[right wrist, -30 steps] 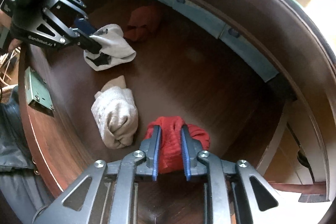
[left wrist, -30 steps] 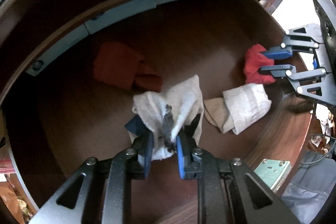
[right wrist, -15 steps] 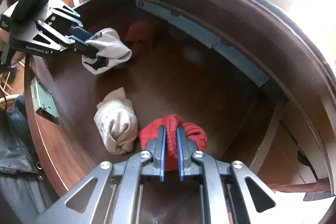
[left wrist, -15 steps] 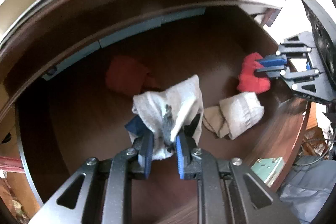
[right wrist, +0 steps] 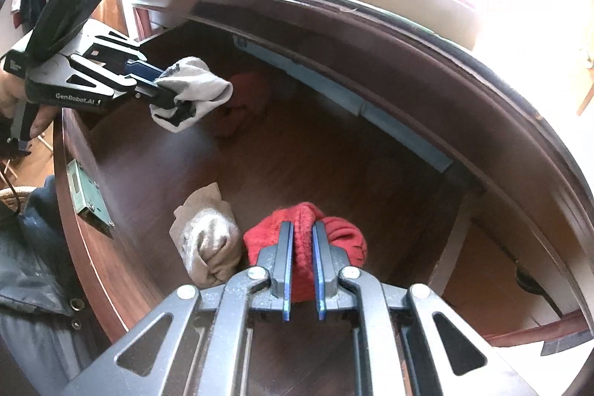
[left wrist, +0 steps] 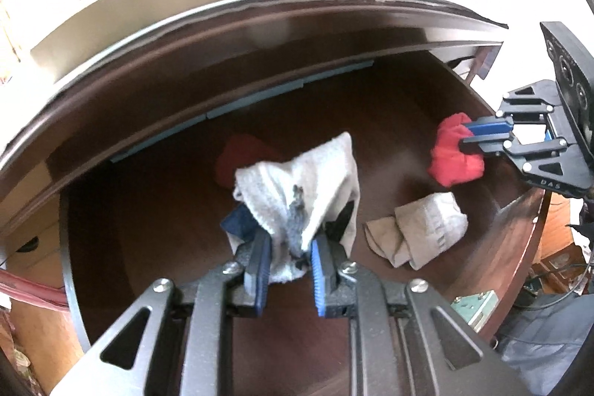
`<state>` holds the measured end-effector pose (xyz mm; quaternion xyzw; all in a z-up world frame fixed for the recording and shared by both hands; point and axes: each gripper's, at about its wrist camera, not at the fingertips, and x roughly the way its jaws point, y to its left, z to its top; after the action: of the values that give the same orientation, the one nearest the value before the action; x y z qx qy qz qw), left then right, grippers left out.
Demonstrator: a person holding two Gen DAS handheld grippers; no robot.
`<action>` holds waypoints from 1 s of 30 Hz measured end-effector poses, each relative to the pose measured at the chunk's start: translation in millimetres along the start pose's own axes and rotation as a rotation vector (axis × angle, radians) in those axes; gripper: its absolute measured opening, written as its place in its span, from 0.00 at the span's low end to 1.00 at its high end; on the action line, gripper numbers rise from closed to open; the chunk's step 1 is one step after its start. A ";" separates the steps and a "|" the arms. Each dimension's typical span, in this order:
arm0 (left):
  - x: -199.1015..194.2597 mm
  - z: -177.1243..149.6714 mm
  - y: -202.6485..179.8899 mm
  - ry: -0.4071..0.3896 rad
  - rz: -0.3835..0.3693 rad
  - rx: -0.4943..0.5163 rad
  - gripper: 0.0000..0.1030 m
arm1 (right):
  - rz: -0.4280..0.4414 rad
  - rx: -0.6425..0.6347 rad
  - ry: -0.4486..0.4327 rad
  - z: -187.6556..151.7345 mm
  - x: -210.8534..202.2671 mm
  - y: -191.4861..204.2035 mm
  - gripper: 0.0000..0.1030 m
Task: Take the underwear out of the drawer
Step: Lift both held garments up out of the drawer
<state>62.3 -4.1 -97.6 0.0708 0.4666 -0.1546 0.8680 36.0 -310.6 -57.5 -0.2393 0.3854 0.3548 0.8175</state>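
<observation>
We hold white garment [left wrist: 297, 188] in left gripper [left wrist: 287, 270], jaws clamped, above drawer floor [left wrist: 167, 210]. Beige bundle [left wrist: 419, 232] lies loose. Right gripper [right wrist: 302, 270] jaws clamped on red garment [right wrist: 304, 236]. Step: lift-out. Next, we judge: clear drawer front, carry both out.

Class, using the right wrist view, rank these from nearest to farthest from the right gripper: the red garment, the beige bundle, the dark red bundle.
1. Red garment: clamped in the right gripper.
2. Beige bundle: just left, on the drawer floor.
3. Dark red bundle: far back, beside the left gripper.
</observation>
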 end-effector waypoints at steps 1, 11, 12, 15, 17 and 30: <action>1.2 0.9 -0.4 -0.003 0.001 -0.002 0.17 | 0.002 0.005 -0.005 3.2 -1.1 -1.5 0.10; -1.0 1.5 -2.9 -0.019 0.038 0.021 0.17 | 0.028 0.013 -0.052 13.1 -21.6 0.0 0.10; -1.8 1.3 -2.9 -0.021 0.043 0.024 0.17 | 0.036 0.013 -0.063 15.4 -24.2 1.0 0.10; -3.5 1.4 -1.1 -0.024 0.041 0.026 0.17 | 0.065 0.028 -0.094 19.1 -25.7 0.8 0.10; 0.4 5.3 -6.8 -0.029 0.042 0.021 0.17 | 0.070 0.039 -0.116 20.7 -28.2 0.2 0.10; -28.1 -0.4 -13.3 -0.205 0.150 0.036 0.16 | 0.076 0.116 -0.276 9.0 -43.5 1.2 0.10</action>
<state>43.0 -10.9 -74.2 0.1047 0.3659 -0.1040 0.9189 19.7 -321.1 -17.6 -0.1258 0.2982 0.3922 0.8610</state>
